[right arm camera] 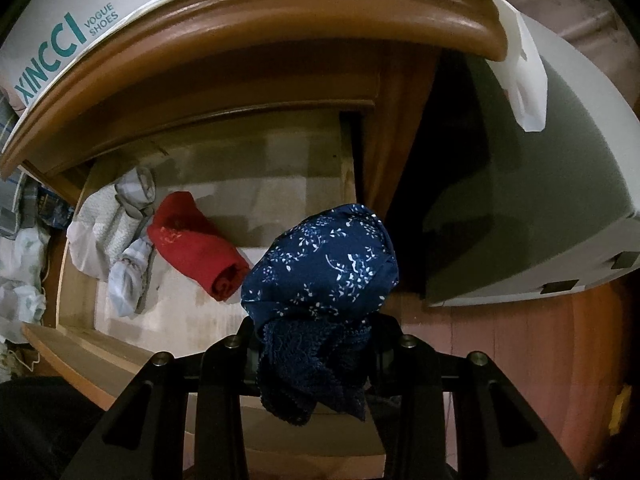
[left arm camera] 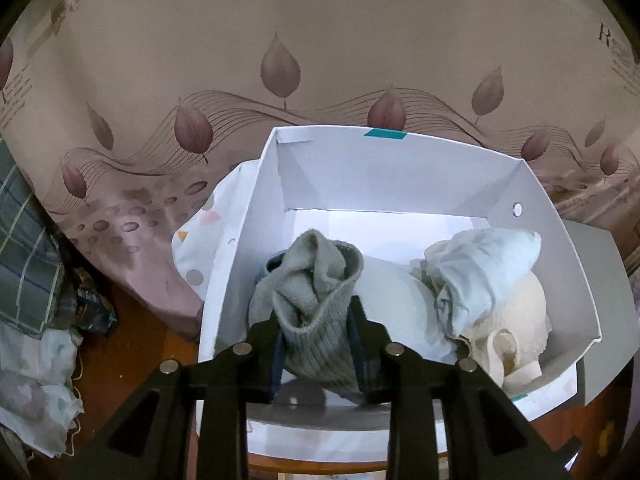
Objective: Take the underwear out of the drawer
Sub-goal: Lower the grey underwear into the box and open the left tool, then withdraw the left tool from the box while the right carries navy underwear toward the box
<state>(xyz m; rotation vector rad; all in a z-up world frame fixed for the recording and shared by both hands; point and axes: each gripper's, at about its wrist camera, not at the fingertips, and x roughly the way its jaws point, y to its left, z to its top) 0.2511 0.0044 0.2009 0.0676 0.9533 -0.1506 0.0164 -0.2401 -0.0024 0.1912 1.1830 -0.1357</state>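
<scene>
A pinkish-beige curtain (left arm camera: 320, 60), printed with mauve leaves and wavy lines, is seen filling the background of the left wrist view. Below it, reddish-brown wooden flooring (left arm camera: 136, 344) is visible at the lower left, with crumpled pale cloths (left arm camera: 36, 400) and a plaid fabric (left arm camera: 24, 264) heaped at the edge. In the right wrist view a wooden nightstand top (right arm camera: 280, 12) with a rounded moulded edge is shown, and on it a white shoe box (right arm camera: 60, 28) lettered in teal is rested. Beneath that top the open drawer (right arm camera: 280, 152) is seen, its pale lined bottom largely bare. In the drawer a red rolled garment (right arm camera: 196, 248) lies near the middle, and just beside it, to the left, a white and pale-blue bundle (right arm camera: 116, 232) is laid. A white cardboard box (left arm camera: 568, 280) is seen standing open in the left wrist view, with a pale-blue garment (left arm camera: 480, 272) and a cream piece (left arm camera: 516, 320) piled at its right side. The left gripper (left arm camera: 318, 344) is held over this box, and a grey knitted garment (left arm camera: 316, 300) is caught between its jaws. The right gripper (right arm camera: 316, 352) is held above the drawer's front, and its jaws are clamped on a navy floral underwear (right arm camera: 324, 276) with a lace trim hanging down.
</scene>
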